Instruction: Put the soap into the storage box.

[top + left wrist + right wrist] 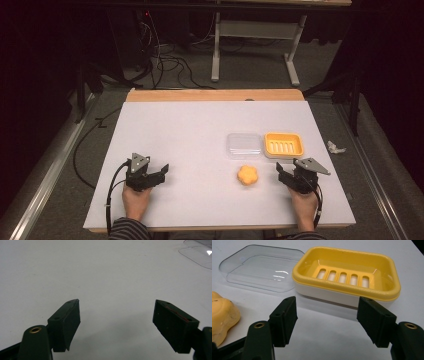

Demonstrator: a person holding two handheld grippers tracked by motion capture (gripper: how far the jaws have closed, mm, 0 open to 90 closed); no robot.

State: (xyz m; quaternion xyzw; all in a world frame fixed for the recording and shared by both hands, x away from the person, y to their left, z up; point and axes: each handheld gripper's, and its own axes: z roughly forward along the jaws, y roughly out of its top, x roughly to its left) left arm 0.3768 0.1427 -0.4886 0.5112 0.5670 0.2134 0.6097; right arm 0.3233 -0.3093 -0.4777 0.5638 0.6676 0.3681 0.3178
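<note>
Here both tongs (161,171) (280,171) gape wide, empty — soap (222,317) cut off at frame edge.

High view: overhead, facing forward and down over the whole white rectangular table (200,130); gripper views: low, close to the tabletop; shared with both: clear plastic lid (244,145) (197,255) (262,267).

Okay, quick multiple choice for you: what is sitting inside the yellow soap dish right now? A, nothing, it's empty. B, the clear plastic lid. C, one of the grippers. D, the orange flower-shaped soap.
A: the yellow soap dish shows its bare slotted bottom, while the orange soap lies on the table in front of it and the clear lid rests beside it.
</note>
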